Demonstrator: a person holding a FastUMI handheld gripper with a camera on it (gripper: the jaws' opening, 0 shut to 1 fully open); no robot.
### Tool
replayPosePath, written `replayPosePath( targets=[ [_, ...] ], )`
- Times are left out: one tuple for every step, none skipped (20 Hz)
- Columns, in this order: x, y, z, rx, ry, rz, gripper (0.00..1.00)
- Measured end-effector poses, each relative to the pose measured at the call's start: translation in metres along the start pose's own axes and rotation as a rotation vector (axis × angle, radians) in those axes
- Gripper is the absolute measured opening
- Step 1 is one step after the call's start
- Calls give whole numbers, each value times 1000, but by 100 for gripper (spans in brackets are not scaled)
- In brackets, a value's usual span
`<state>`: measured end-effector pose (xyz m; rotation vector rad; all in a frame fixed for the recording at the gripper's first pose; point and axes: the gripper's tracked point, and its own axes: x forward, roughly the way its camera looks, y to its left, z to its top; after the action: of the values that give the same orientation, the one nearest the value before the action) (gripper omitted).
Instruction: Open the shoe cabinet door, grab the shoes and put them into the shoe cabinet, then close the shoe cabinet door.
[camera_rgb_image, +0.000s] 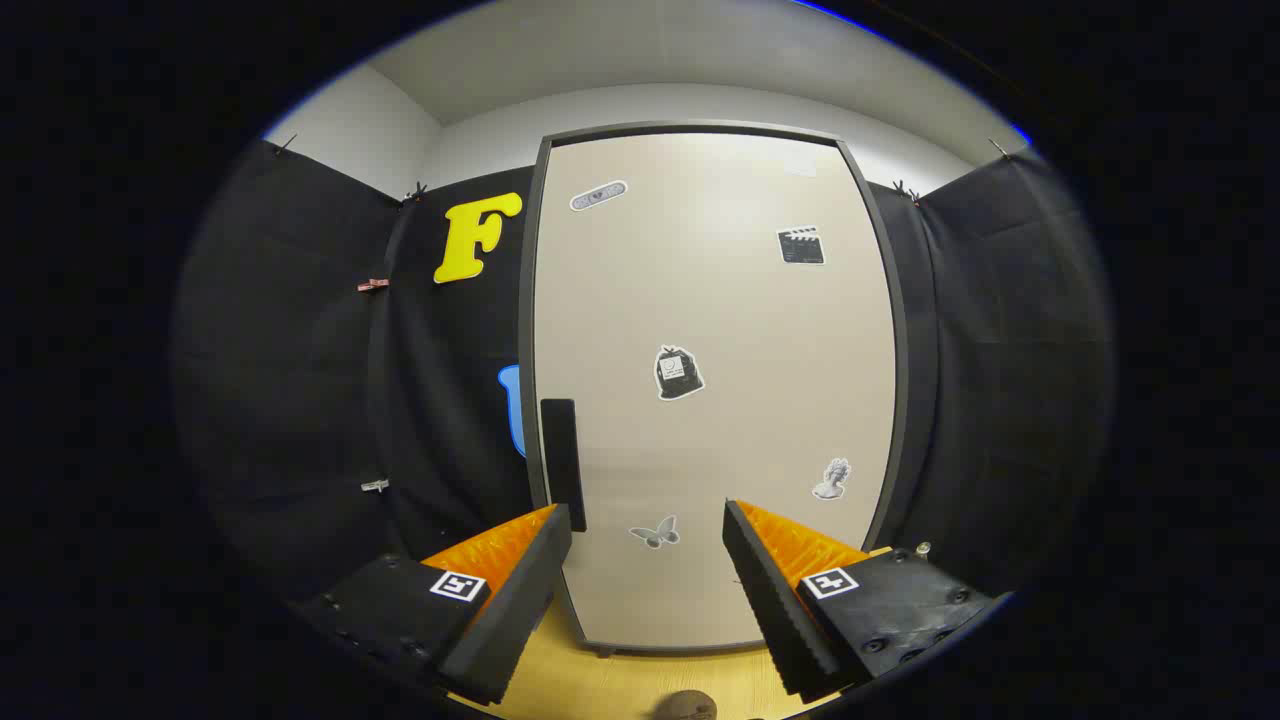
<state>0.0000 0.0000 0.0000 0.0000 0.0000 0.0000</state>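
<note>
Facing closed cabinet door (715, 380), tongs (648, 520) spread beside handle (561, 462).

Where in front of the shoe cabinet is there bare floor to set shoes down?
A strip of wooden floor lies bare between the cabinet door and the open gripper. A small brown object crowds its near edge. The black handle sits just beyond the left finger.

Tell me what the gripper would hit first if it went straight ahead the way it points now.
The open gripper would likely meet the shut shoe cabinet door first, near the butterfly sticker seen between its fingers. The black handle lies off toward the left finger. Depth is hard to judge.
</note>
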Motion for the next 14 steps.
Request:
replayPosePath(
  targets=[
    [2,1,0,0,1,3,99],
    [2,4,-1,0,2,8,99],
    [4,5,-1,0,4,11,98],
    [6,6,-2,0,6,15,98],
    [8,9,-2,1,8,17,98],
    [9,10,-3,2,10,19,98],
    [11,11,-4,4,12,19,98],
    [12,12,-4,7,13,20,99],
    [13,13,-4,9,12,20,99],
    [14,15,-4,10,11,21,99],
    [15,16,-4,9,11,22,99],
    [17,17,-5,8,12,23,99],
    [18,19,-5,7,13,24,99],
    [20,20,-4,8,14,25,99]
  ],
)
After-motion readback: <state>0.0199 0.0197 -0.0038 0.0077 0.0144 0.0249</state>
